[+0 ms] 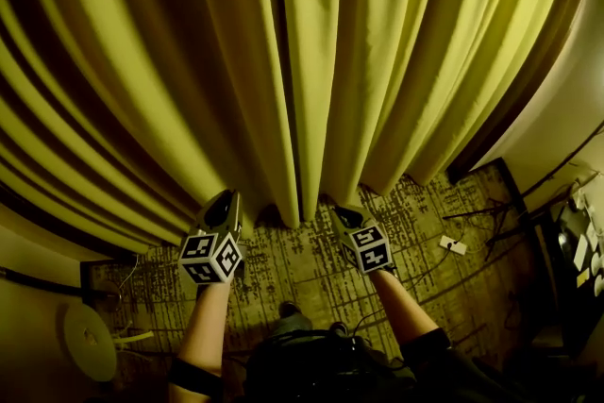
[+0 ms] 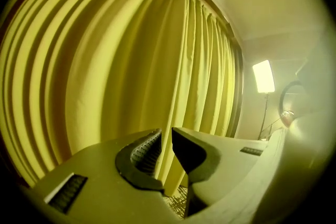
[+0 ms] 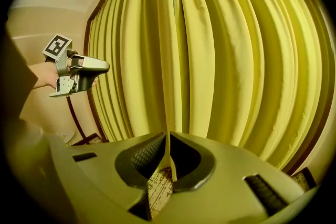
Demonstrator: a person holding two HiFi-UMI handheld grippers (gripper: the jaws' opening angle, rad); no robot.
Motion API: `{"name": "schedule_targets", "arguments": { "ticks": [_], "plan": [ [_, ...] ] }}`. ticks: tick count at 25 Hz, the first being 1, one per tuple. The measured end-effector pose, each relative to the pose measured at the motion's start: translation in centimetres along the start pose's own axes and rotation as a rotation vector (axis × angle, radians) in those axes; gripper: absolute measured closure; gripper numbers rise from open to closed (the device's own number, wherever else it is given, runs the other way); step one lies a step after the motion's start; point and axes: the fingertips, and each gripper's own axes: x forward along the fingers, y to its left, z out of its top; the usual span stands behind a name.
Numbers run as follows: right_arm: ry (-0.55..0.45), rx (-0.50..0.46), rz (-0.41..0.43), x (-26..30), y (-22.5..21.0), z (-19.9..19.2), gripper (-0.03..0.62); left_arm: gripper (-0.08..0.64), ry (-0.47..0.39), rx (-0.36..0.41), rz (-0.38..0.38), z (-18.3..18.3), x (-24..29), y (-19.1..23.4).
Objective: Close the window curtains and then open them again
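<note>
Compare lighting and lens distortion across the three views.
Head view: dim, folds of the curtains fan out from wide-angle distortion, floor murky. Left gripper view: a lamp panel glares at the right, washing that side hazy. Right gripper view: brightest, evenly lit, folds bowed, black corners.

The curtains [image 1: 311, 61] ahead of both grippers are a soft, matt cloth that hangs in smooth, heavy folds with no sheen. The left gripper [image 2: 166, 131] and the right gripper [image 3: 168, 134] have smooth, pale, matt plastic shells. The pads [image 2: 146, 152] inside their jaws are dark, finely ribbed and rubbery in look. Beneath both grippers, the rug [image 1: 302, 269] is a flat, patterned, dull textile.
</note>
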Motion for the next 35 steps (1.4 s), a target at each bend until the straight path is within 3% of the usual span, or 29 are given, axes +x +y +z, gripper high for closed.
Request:
{"name": "schedule_targets", "arguments": {
  "ticks": [5, 16, 25, 35],
  "plan": [
    [-0.04, 0.004, -0.013, 3.7, 1.3, 4.2, 0.462, 0.442, -0.039, 0.036, -0.064, 5.1, 2.8, 1.3],
    [-0.149, -0.048, -0.054, 10.7, 3.1, 14.9, 0.189, 0.146, -0.144, 0.114, -0.177, 17.9, 9.6, 0.2],
    [-0.245, -0.115, -0.05, 15.5, 1.8, 25.7, 0.169, 0.103, -0.189, 0.218, -0.181, 25.3, 16.1, -1.8],
    [-0.31, -0.117, -0.012, 19.7, 1.0, 32.8, 0.169, 0.054, -0.212, 0.265, -0.11, 32.3, 22.6, -0.9]
  ]
}}
